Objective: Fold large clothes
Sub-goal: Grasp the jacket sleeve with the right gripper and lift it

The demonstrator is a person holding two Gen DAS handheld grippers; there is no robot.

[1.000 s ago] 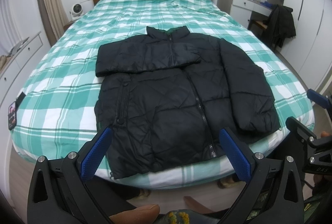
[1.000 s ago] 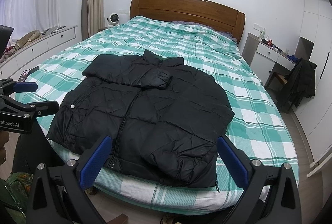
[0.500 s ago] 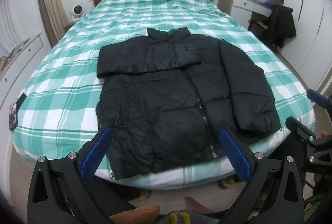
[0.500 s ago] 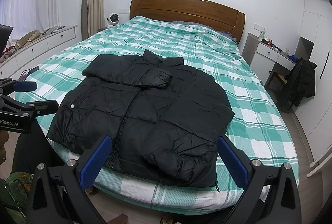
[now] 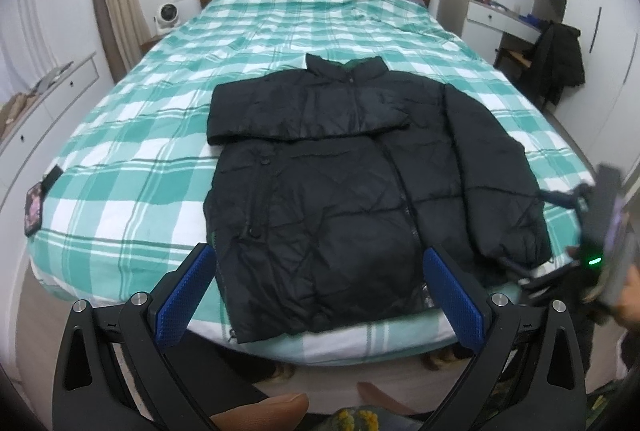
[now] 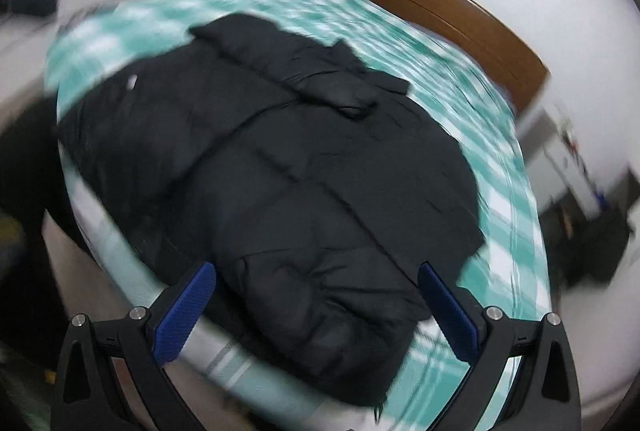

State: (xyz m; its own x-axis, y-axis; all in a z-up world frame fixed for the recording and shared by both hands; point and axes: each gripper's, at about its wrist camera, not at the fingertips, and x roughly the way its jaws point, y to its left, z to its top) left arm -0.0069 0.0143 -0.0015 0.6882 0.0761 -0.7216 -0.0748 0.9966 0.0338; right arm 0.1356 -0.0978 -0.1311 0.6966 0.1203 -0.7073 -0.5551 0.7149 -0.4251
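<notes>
Coat: the puffy black jacket [image 5: 360, 183] lies flat on the green checked bed [image 5: 132, 151].
Change: right gripper [image 6: 316, 305] just swung toward its sleeve.
Grippers: it and the left gripper [image 5: 316, 287] are wide open, empty.
Meaning: sleeve fold next, probably.

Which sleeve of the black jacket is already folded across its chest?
The sleeve on the picture's left, lying crosswise below the collar. The other sleeve hangs straight along the jacket's side.

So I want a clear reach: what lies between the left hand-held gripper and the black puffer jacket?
Nothing: in the left wrist view the open left hand-held gripper frames the black puffer jacket hem directly, without touching it.
</notes>
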